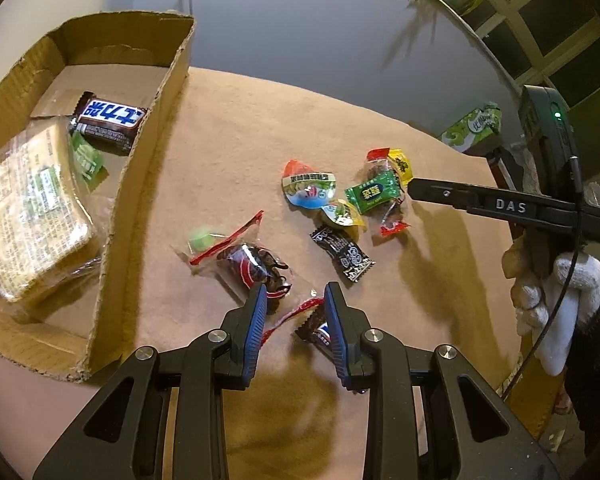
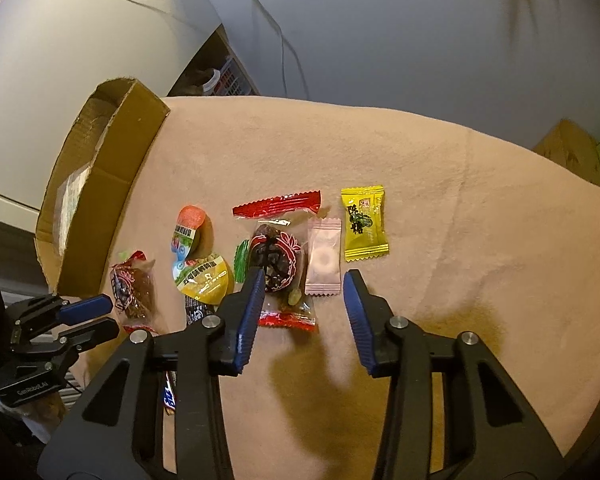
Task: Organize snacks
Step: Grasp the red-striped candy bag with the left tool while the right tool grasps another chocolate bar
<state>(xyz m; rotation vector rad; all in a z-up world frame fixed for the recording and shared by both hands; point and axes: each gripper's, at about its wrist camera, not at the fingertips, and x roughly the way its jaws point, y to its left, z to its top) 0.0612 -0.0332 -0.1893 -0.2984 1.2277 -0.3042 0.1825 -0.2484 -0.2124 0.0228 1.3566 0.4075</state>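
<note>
The desk [image 2: 460, 208] carries a cardboard box [image 1: 140, 184] at its left and loose snacks beside it. The right gripper [image 2: 304, 280] hangs part-open over a pink candy [image 2: 323, 258], jaws astride it, not touching. The left gripper [image 1: 296, 296] stands narrow above a small chocolate bar [image 1: 318, 334], gripping nothing.
</note>
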